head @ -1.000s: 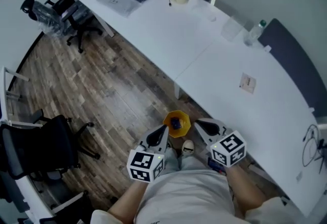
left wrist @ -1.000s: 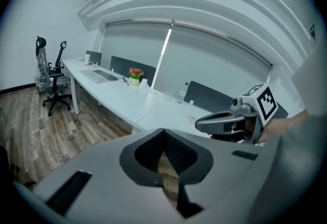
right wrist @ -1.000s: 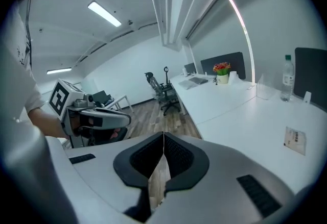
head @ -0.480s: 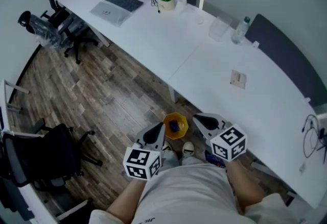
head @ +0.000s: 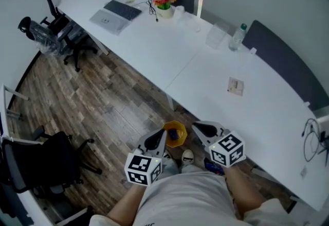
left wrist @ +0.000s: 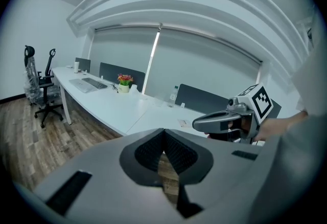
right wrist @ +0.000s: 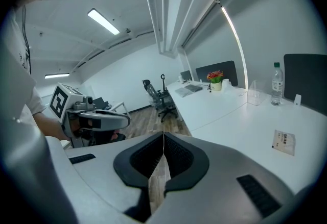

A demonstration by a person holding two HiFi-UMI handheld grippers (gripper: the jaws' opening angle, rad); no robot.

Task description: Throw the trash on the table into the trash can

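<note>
Both left gripper (left wrist: pixel 163 154) and right gripper (right wrist: pixel 163 159) are held beside the bin (head: pixel 175 134), jaws pressed together, empty. Beyond the bin, a flat packet (head: pixel 235 86) lies on the tabletop (head: pixel 205 81); it may be shoved, not pinched.

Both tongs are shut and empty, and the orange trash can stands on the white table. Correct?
No. The orange trash can stands on the wooden floor beside the white table, as the head view shows. The left tongs and right tongs are shut and empty.
</note>
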